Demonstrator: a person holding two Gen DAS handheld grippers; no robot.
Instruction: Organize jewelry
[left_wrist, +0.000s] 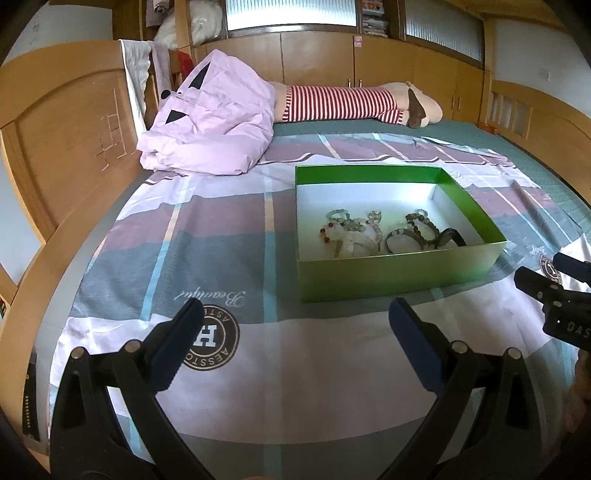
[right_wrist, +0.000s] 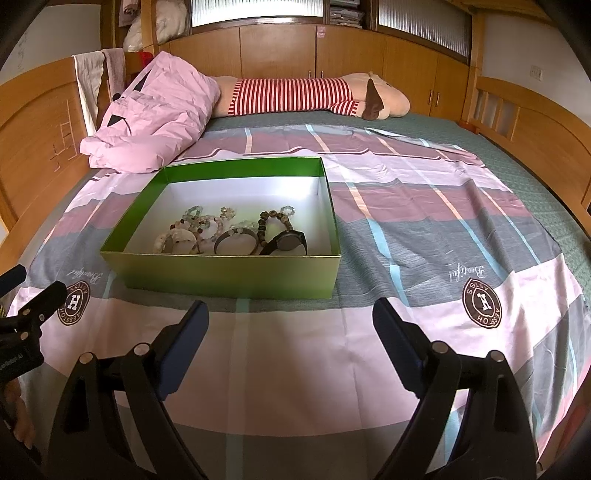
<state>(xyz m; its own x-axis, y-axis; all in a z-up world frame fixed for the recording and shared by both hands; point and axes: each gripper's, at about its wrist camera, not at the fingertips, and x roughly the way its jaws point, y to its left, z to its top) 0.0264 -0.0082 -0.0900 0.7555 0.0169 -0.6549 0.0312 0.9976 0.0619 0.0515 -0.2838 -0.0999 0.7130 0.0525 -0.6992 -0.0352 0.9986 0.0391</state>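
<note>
— Jewelry (right_wrist: 229, 230) is what we look for first: a tangle of pale and dark beaded bracelets, lying inside the open green cardboard box (right_wrist: 221, 271) with the white inner lining.

— Agreed. We see most of the bracelets bunched toward the box's near wall, with a dark round-faced wristwatch (right_wrist: 286, 242) at the near right corner of the box floor, touching the beads beside it.

— And where do we place the box itself?

— On the pink, grey and mauve checked bedsheet (right_wrist: 295, 369) spread over the bed, nearer the sheet's left edge in the right wrist view, a little back from its near edge.

— What of our grippers?

— Our left gripper (left_wrist: 295, 325) has its blue-padded fingers (left_wrist: 413, 350) spread wide with nothing between them, above the sheet short of the box. Our right gripper (right_wrist: 288, 325) stands the same: fingers (right_wrist: 181, 350) wide apart, empty, clear of the box.

— Beyond the box?

— A crumpled lilac padded jacket (right_wrist: 147, 122) lies near the sheet's far left corner, and a long plush toy in a red-and-white striped shirt (right_wrist: 295, 94) lies along the far edge of the bed.
</note>
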